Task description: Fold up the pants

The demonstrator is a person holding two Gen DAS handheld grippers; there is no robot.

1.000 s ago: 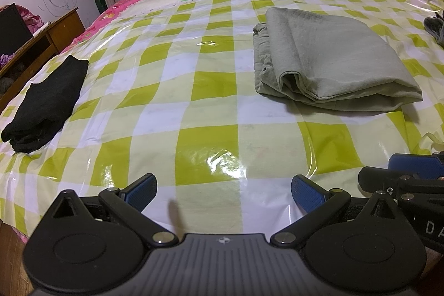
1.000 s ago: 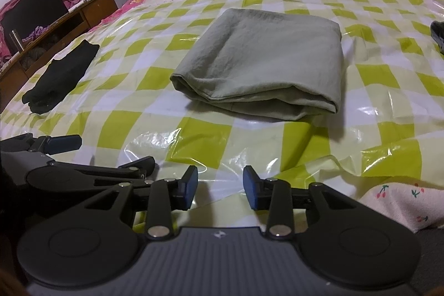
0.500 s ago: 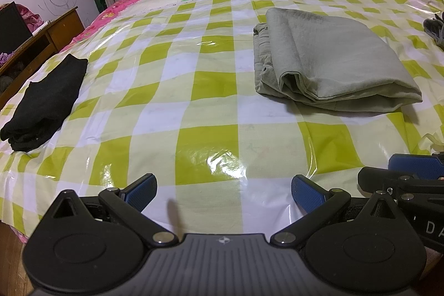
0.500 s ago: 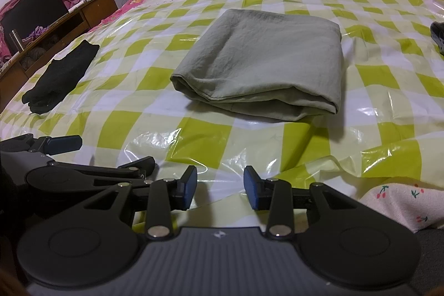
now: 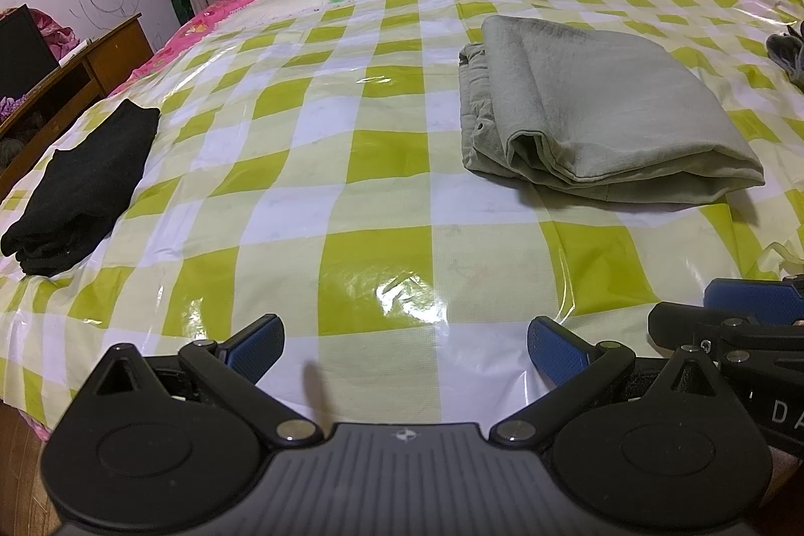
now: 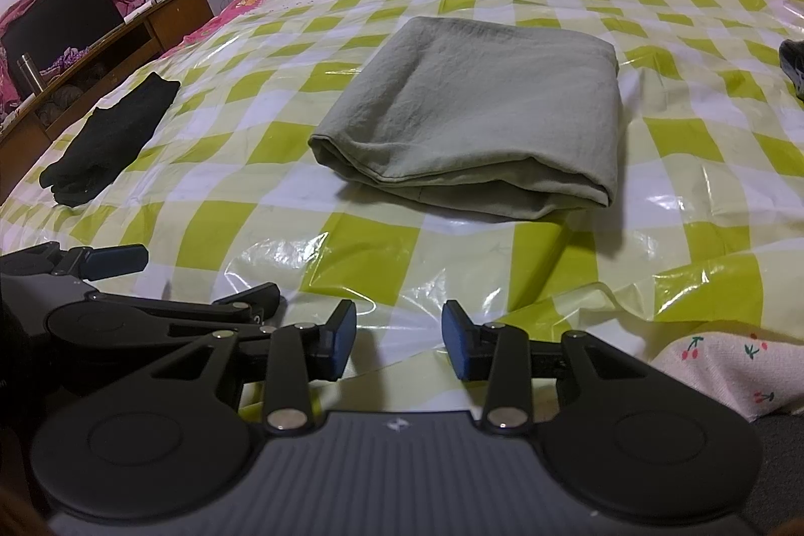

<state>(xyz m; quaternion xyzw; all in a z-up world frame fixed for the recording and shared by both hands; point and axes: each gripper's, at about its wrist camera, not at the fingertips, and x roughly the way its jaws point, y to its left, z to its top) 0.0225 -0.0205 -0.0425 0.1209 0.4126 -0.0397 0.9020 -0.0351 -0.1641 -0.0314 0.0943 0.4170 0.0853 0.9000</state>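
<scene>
Nothing seen to differ from the earlier frames: same views, same layout, neither hand shifted.

Olive-green pants (image 6: pixel 477 124) lay folded into a thick rectangle on the checked plastic sheet (image 5: pixel 382 154) covering the bed, folded edges turned toward the cameras. Untouched by either tool.

Relative to the pants:
- Left gripper (image 5: pixel 404 342) sat near the bed's front edge, in front of the pants and off to their left, well apart from them. Fingers (image 5: pixel 256 345) spread wide, holding nothing, only bare sheet between them.
- Right gripper (image 6: pixel 399 337) sat in front of the pants, also well apart. Fingers (image 6: pixel 339 337) set at a narrower gap, parted, empty; gap unchanged to the eye.
- Folded black garment (image 5: pixel 85 189) lay far to the left of the pants, near the sheet's left edge.
- Wooden cabinet (image 6: pixel 100 54) stood beyond the bed, further left than the black garment.
- Dark item (image 6: pixel 794 64) only partly in frame to the right of the pants; kind not clear.
- Crumpled sheet edge and cherry-print bedding (image 6: pixel 728 365) lay in front of the pants and to their right.
</scene>
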